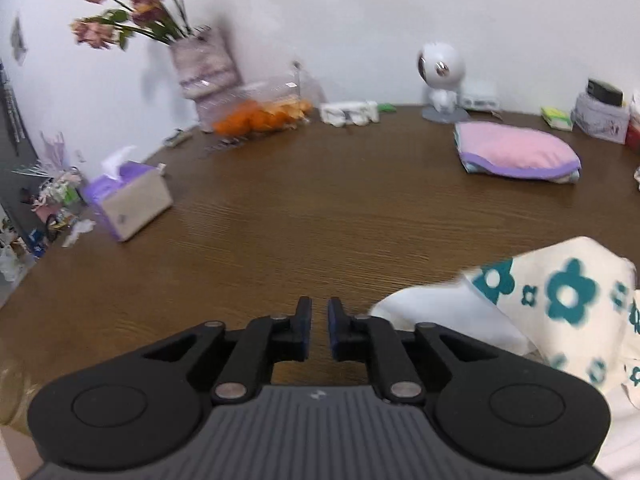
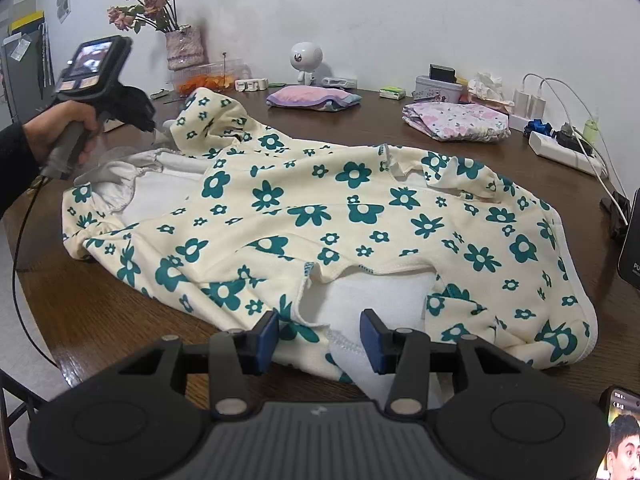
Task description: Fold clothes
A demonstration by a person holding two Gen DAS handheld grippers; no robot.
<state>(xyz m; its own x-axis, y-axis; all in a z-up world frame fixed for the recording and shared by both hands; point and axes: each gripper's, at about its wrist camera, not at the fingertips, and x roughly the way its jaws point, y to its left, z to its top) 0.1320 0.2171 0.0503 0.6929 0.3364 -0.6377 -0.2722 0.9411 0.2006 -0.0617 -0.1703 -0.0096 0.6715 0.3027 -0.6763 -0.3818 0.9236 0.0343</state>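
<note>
— Two views are given; what is seen only from the right wrist?

— Nearly the whole flowered garment (image 2: 320, 216) is shown spread across the brown table (image 2: 100, 312), with the left hand (image 2: 60, 128) clasped round its tool at the upper left.

— And from the left wrist?

— Only a corner of the garment (image 1: 560, 300) is caught at lower right. The left gripper (image 1: 319, 316) is seen slightly parted over bare wood, nothing held. The right gripper (image 2: 319, 330) is held apart astride the garment's hem, unclenched.

Cream garment (image 2: 320, 216) with teal flowers; beyond it on the brown table (image 1: 300, 208), a pink, purple-edged folded cloth (image 1: 516, 152).
</note>
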